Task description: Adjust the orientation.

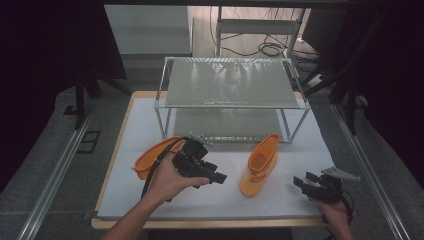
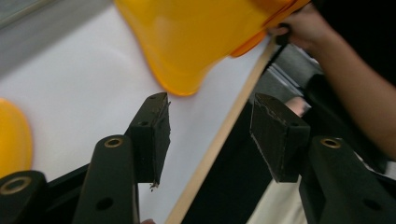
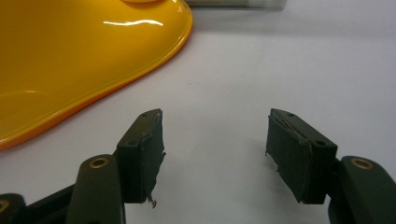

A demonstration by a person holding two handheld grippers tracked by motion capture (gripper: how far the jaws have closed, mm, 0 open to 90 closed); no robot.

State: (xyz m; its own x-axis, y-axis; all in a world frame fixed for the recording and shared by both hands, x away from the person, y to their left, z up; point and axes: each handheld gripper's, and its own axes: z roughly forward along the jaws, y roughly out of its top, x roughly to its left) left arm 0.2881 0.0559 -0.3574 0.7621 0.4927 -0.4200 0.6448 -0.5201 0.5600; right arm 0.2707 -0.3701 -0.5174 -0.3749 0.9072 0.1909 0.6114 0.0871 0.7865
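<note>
Nearest the high camera: two bare forearms entering from the bottom edge, each hand holding a black two-jaw gripper. Left gripper (image 1: 216,177): held above the white table sheet (image 1: 220,200) at left of centre, pointing toward the right; in the left gripper view its jaws stand wide apart with nothing between the pads, and a black cable trails from it down along the forearm. Right gripper (image 1: 300,181): low at the near right corner of the sheet, with a grey three-cornered plate on top, pointing left; in the right gripper view its jaws are likewise spread and empty, the bare white sheet showing between them. Glossy orange plastic boot-shaped shoe, upright (image 1: 259,165): standing on the sheet right of centre, between the two grippers and apart from both, its open top facing up and its toe toward the near edge. Second glossy orange plastic shoe (image 1: 150,157): lying at the left of the sheet, partly hidden behind the left hand and gripper; whether anything touches it I cannot tell. Two-tier metal-framed rack with grey mesh shelves (image 1: 230,82): at the far side of the table, behind both shoes. Light wooden tabletop (image 1: 125,117): its edge shows as a border around the sheet. Dark cables on the floor (image 1: 270,49): beyond the rack.
</note>
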